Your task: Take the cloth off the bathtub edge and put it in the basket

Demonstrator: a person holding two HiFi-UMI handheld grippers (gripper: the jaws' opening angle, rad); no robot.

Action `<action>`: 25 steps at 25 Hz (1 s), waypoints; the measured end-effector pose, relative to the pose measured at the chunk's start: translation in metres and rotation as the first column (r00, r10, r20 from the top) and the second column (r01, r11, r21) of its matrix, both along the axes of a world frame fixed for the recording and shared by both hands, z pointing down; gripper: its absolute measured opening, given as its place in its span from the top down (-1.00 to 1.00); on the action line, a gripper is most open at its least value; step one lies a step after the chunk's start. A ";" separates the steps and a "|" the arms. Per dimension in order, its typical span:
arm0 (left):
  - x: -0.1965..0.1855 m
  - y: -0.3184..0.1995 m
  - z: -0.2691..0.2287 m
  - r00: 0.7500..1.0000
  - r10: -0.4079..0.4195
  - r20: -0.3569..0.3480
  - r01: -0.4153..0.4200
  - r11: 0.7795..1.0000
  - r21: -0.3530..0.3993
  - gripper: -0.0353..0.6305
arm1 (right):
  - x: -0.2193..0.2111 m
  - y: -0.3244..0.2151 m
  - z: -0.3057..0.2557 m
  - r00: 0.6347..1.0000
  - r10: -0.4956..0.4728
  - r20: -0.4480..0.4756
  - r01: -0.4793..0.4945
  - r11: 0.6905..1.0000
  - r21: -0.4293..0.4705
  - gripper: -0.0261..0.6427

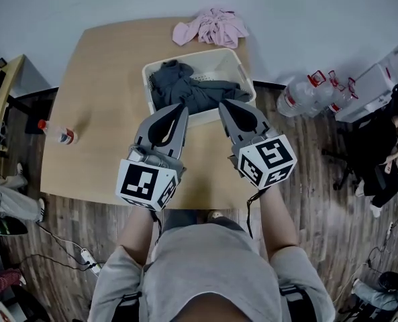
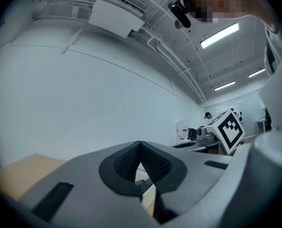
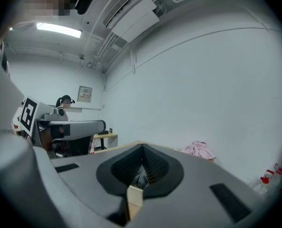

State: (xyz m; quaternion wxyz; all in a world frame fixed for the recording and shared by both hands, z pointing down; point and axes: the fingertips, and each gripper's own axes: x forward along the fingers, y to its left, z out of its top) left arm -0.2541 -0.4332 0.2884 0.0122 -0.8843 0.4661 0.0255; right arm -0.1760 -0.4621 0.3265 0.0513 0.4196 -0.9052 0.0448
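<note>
1. Table (image 1: 98, 92): bare wood lies left of and in front of the basket (image 1: 246, 79); a bottle (image 1: 56, 132) lies near the left edge.
2. The grey cloth (image 1: 185, 89) fills the basket; the pink cloth (image 1: 211, 27) lies beyond it, at the table's far edge.
3. Left gripper (image 1: 182, 109) and right gripper (image 1: 224, 104): side by side, tips at the basket's near rim, jaws closed tip to tip, nothing held.

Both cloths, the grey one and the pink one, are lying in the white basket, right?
Not quite. The grey cloth is in the basket, but the pink cloth lies outside it, on the table just beyond. The head view shows this.
</note>
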 end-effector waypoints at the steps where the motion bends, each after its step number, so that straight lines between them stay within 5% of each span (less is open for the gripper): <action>1: 0.003 0.005 -0.001 1.000 -0.006 0.002 0.006 1.000 0.003 0.90 | 0.002 0.005 -0.001 1.000 -0.006 0.000 0.006 1.000 0.004 0.89; 25: 0.052 0.115 -0.016 0.990 -0.137 0.018 0.136 0.990 0.049 0.90 | 0.045 0.105 -0.026 0.990 -0.135 0.026 0.133 0.989 0.067 0.89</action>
